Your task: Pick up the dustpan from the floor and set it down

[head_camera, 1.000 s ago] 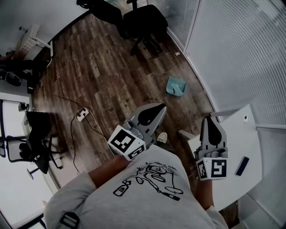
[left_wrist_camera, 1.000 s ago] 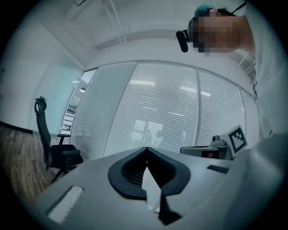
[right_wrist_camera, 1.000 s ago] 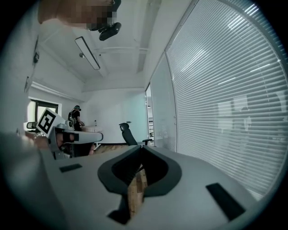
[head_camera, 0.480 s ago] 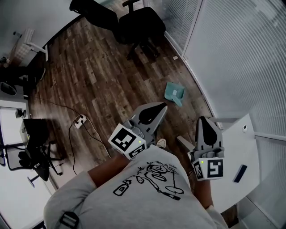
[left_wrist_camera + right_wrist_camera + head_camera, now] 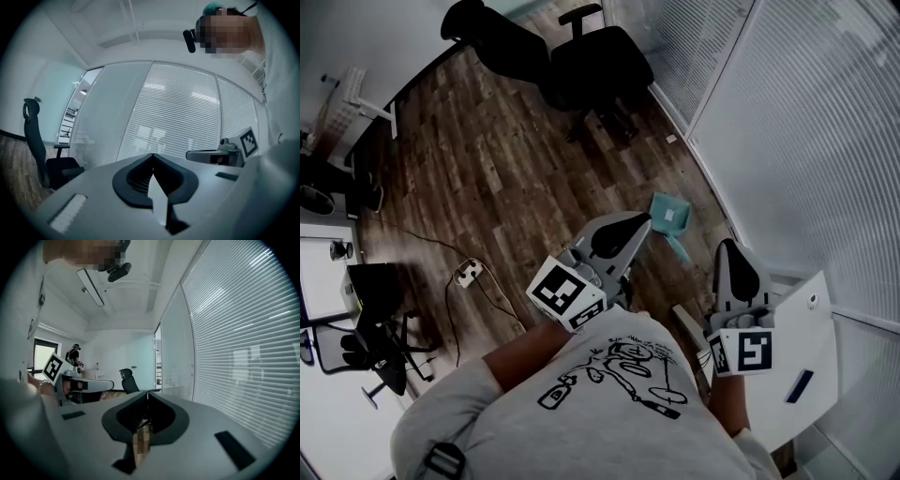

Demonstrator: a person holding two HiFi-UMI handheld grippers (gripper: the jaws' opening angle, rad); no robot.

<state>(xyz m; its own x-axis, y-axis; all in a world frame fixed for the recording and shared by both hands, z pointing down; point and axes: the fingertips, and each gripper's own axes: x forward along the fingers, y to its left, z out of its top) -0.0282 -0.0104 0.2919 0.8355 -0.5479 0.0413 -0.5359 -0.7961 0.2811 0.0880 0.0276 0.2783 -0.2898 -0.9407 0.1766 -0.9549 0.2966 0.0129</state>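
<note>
Head view: one dustpan (image 5: 667, 214), left gripper (image 5: 643, 221) and right gripper (image 5: 728, 246) with fingers pressed together

In the head view the tip of the left claw (image 5: 644, 222) overlaps the left edge of the dustpan (image 5: 670, 215). The right claw (image 5: 729, 247) and the person's arm hide the white counter's (image 5: 814, 323) near side. A dark object (image 5: 800, 385) on the counter is too small to identify.

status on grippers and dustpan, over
Left hand-held gripper shut, empty. Right hand-held gripper shut, empty. Dustpan on floor, untouched. Office chairs beyond it, not blocking.
</note>
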